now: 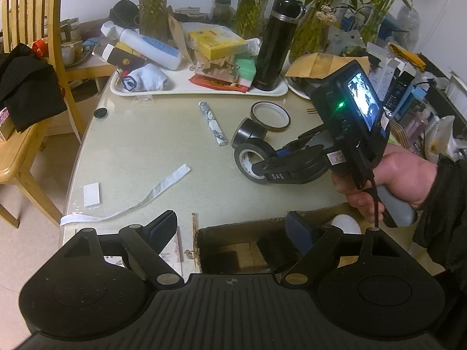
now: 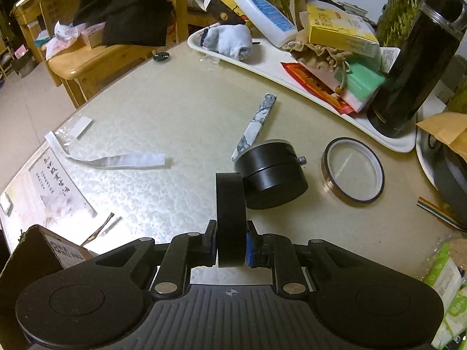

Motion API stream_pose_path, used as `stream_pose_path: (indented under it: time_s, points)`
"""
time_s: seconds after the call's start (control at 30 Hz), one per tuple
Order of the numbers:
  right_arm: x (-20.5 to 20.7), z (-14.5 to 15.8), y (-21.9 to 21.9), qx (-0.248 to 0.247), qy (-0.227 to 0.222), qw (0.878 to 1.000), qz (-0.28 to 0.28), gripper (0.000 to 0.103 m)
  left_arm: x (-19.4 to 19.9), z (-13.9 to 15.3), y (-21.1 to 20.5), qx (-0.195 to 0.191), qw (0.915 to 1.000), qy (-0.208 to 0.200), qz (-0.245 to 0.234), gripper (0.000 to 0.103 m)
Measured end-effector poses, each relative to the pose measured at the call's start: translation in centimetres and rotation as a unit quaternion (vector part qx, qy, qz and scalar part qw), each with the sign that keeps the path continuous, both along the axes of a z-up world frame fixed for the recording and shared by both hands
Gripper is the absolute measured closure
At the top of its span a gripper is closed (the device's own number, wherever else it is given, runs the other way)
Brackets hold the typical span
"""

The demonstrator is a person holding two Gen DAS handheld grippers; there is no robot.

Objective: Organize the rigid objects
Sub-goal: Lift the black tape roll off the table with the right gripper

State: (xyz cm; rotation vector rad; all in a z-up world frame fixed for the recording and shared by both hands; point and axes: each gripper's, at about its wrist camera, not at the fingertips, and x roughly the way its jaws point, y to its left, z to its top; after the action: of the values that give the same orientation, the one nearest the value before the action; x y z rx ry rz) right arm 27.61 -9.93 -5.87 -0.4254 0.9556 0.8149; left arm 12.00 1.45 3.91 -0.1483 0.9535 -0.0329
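A lived-in home, most likely a dining corner: a rounded glass-topped table (image 1: 163,145) with wooden chairs (image 1: 32,67) drawn up to it and a dark garment (image 1: 26,87) dumped on one seat. The far edge is crowded with household clutter: a white tray (image 1: 201,87) holding a lotion bottle (image 1: 149,46), a sock (image 1: 146,77), a yellow box (image 1: 216,42) and a black flask (image 1: 275,43). Glass vases of green stems (image 1: 252,8) stand behind, against a pale wall, with a tiled floor below.

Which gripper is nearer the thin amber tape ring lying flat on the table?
Right. The right gripper, shut on a black tape roll, sits just short of the amber tape ring. The left gripper hangs open farther back, over a cardboard box.
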Motion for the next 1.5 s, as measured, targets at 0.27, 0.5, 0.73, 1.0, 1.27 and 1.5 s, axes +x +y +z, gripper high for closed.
stream_pose_path:
  time_s: [0.27, 0.5, 0.73, 1.0, 1.27, 1.5]
  points:
    - [-1.1, 1.5, -0.3, 0.004, -0.007, 1.000, 0.002, 0.083, 0.1, -0.3, 0.1, 0.002, 1.0000, -0.005, 0.001, 0.021]
    - [-1.6, 4.4, -2.4, 0.018, -0.022, 0.999, -0.034, 0.083, 0.3, -0.3, -0.1, 0.011, 0.9998, -0.018, 0.002, 0.021]
    - [-3.2, 7.9, -6.0, 0.041, -0.042, 0.994, -0.095, 0.083, 0.4, -0.6, -0.1, 0.025, 0.9994, -0.023, 0.006, 0.021]
    - [-6.2, 9.5, -9.6, 0.054, -0.065, 0.988, -0.129, 0.083, 0.6, -0.7, -0.7, 0.023, 0.9995, -0.022, -0.001, 0.021]
    - [-5.5, 8.3, -10.9, 0.051, -0.045, 0.988, -0.142, 0.083, 1.1, -0.9, -2.4, 0.030, 0.9986, -0.033, -0.029, 0.021]
    - [-5.2, 8.9, -12.1, 0.068, -0.040, 0.984, -0.157, 0.083, 2.2, -1.7, -2.7, 0.032, 0.9982, -0.039, -0.031, 0.021]
